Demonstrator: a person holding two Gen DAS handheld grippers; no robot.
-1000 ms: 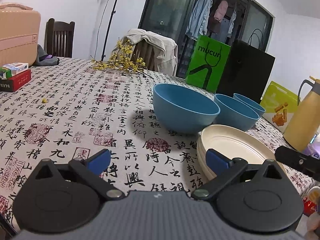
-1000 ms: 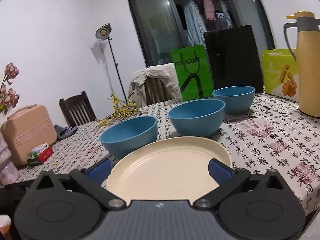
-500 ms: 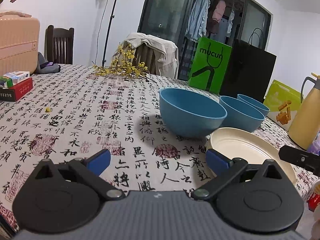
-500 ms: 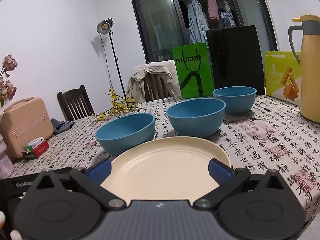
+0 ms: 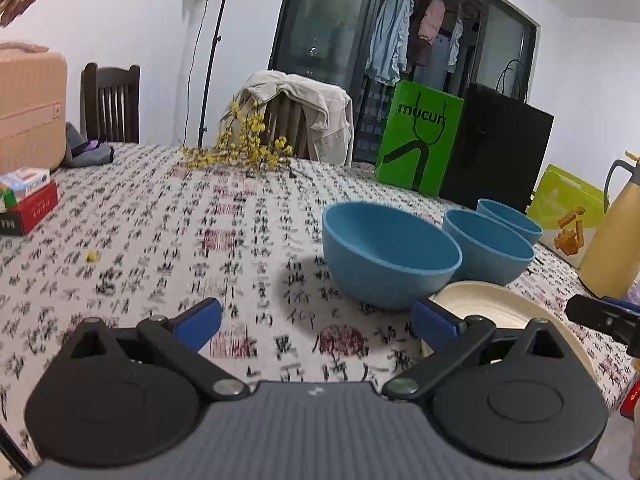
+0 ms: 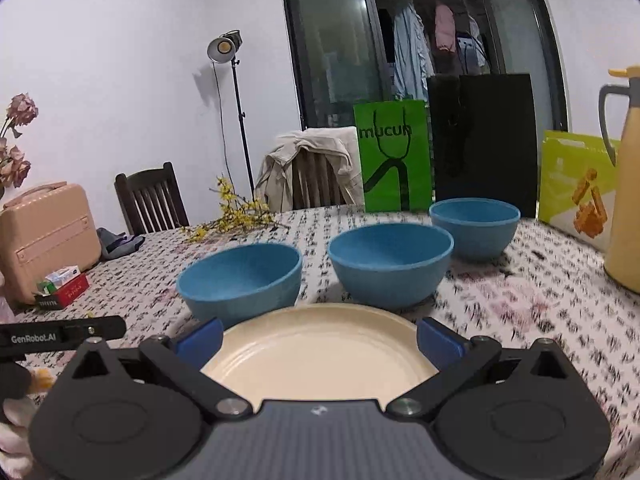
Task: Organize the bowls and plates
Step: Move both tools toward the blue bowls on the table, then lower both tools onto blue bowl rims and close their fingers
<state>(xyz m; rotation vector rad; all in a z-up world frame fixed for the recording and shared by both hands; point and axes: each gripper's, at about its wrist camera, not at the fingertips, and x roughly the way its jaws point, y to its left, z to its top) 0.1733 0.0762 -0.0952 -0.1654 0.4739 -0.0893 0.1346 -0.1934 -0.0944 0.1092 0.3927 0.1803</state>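
L gripper (image 5: 316,320) drifted left; cream plate (image 6: 320,354) round, ridged.

Green paper bag (image 6: 394,156): "mucun" in dark letters; black bar of left gripper (image 6: 60,336): "GenRobot.AI" in white; tablecloth (image 5: 180,240) calligraphy blurred, unreadable

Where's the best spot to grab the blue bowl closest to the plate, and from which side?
Pinch the rim of the nearest blue bowl from above, one finger inside the wall. It sits upright and empty, too wide to span. Its left side is likely best, away from the cream plate and the middle bowl.
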